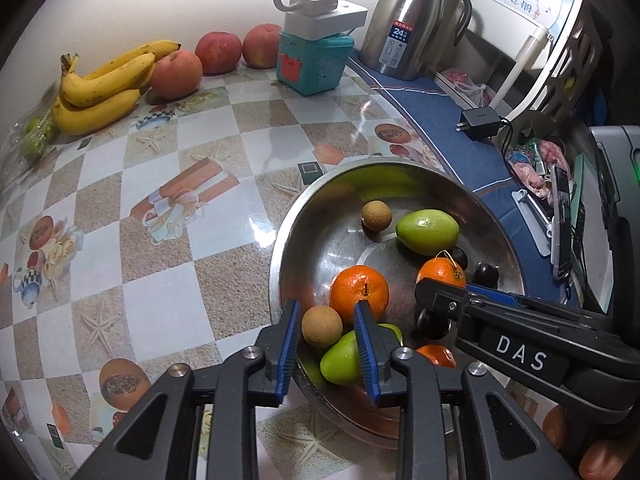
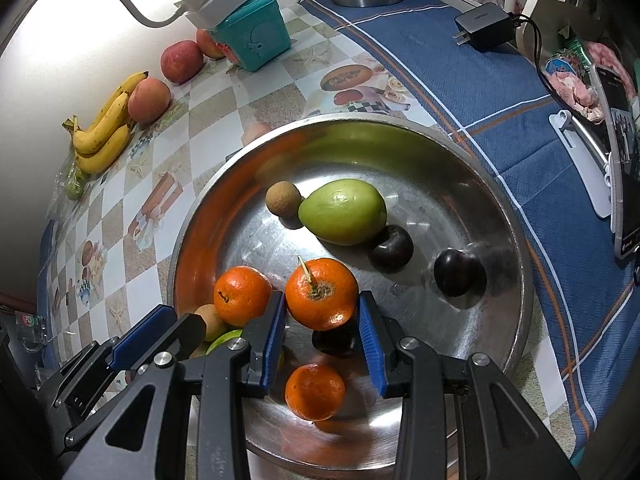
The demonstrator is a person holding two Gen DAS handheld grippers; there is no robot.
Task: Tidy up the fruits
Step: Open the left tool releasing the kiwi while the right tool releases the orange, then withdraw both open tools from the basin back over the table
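Two grippers poised over bowl (image 2: 516, 264): right gripper (image 2: 322, 316) clenched on tangerine (image 2: 320, 292) for sorting; left gripper (image 1: 326, 330) released around longan (image 1: 322, 326).

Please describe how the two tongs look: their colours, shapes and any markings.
Both tongs are alike. The left tongs have black angular link arms joined by round silver pins, and two flat fingers faced with ribbed blue pads. The right tongs show the same build. Seen from the left camera, their black body bears white letters "DAS".
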